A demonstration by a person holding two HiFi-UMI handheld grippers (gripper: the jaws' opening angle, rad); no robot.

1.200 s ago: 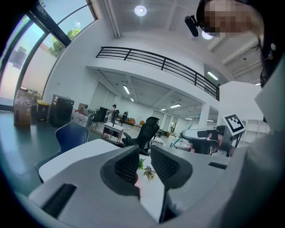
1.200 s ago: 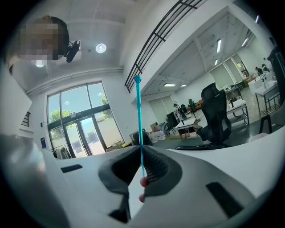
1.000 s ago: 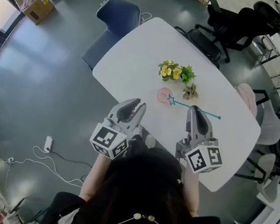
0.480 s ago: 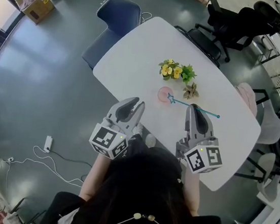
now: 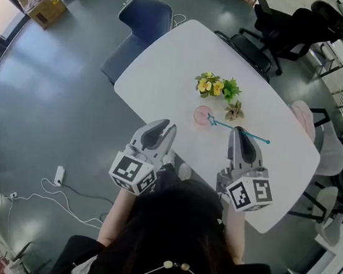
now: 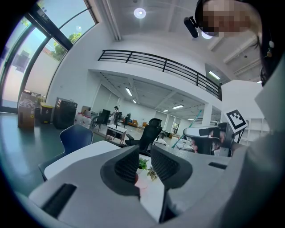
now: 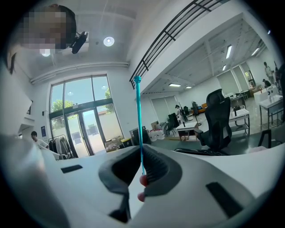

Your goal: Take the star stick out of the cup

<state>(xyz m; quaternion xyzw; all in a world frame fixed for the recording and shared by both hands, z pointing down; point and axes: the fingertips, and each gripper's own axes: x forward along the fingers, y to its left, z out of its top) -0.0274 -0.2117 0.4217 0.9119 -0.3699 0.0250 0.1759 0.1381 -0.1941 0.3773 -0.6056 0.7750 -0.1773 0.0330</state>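
Observation:
A small pink cup (image 5: 201, 114) stands on the white table (image 5: 168, 64). The teal star stick (image 5: 241, 132) lies almost level above the table, and its star end (image 5: 211, 120) is at the cup's right rim. My right gripper (image 5: 239, 133) is shut on the stick near its middle. In the right gripper view the thin shaft (image 7: 139, 124) rises straight out of the closed jaws (image 7: 141, 164). My left gripper (image 5: 166, 128) hovers at the table's near edge, left of the cup, open by a narrow gap with nothing in it (image 6: 144, 155). The cup (image 6: 140, 180) shows faintly past its jaws.
A pot of yellow flowers (image 5: 212, 86) and a small potted plant (image 5: 233, 112) stand just behind the cup. A blue chair (image 5: 141, 23) is at the table's far left, black office chairs (image 5: 280, 28) are beyond it, and a pale chair (image 5: 303, 119) is at the right.

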